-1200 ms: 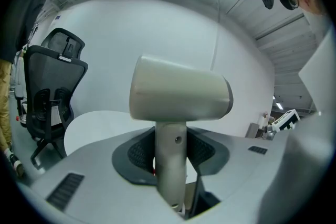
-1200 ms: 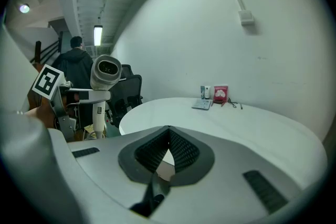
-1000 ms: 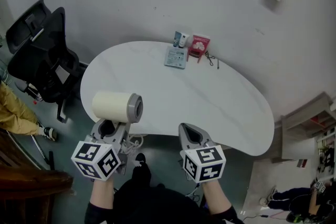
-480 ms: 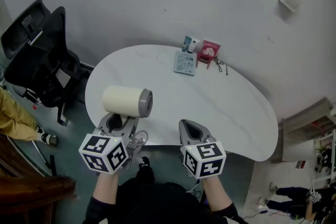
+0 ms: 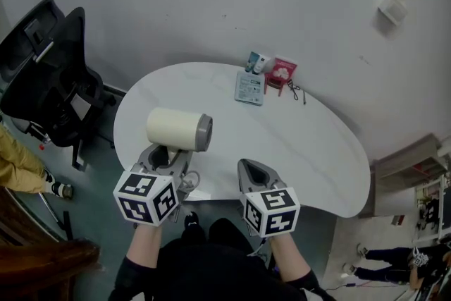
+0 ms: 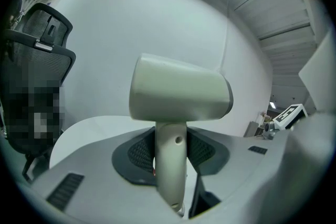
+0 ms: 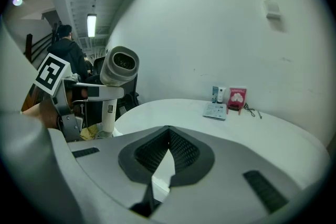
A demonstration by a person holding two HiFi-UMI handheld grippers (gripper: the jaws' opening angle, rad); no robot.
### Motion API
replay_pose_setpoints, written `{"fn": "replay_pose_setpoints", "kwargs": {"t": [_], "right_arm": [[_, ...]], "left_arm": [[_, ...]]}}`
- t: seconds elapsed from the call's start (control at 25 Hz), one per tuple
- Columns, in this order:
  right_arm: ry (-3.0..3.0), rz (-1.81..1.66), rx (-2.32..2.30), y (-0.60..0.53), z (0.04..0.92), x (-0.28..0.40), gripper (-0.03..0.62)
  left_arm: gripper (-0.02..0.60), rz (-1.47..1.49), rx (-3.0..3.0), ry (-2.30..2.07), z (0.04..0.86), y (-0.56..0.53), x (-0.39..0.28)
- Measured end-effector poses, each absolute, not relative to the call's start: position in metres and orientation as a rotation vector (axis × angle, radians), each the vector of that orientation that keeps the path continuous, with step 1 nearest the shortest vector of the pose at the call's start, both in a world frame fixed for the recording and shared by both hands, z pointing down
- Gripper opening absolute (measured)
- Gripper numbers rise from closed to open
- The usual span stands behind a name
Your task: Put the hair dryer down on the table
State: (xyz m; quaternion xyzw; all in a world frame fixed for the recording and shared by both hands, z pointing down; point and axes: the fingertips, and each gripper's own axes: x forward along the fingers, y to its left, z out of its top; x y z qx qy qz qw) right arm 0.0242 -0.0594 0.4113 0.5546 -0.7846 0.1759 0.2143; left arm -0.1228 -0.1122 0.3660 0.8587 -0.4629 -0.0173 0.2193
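Left hand-held gripper (image 5: 168,160) holds hair dryer (image 5: 177,130) upright.

My cream plastic hair dryer (image 5: 176,130) had a grey end ring. My grey left gripper (image 5: 166,160) and right gripper (image 5: 254,178) bore black-and-white square-patterned cubes (image 5: 146,197). The rounded table (image 5: 303,144) was white, the far small box (image 5: 284,72) red.

matt cream plastic hair dryer (image 5: 176,129), smooth white table (image 5: 303,144), black mesh chair (image 5: 49,70)

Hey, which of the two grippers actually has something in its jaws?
The left gripper: it grips the hair dryer by its handle. The right gripper is shut on nothing.
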Motion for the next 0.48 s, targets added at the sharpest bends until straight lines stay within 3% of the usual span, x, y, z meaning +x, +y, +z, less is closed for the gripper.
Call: {"fn": "replay_pose_setpoints", "kwargs": {"t": [0.48], "right_arm": [[-2.137, 0.507, 1.536, -0.086, 0.421, 0.028, 0.002]], "left_arm": [[0.16, 0.006, 2.382, -1.238, 0.373, -0.153, -0.115]]}}
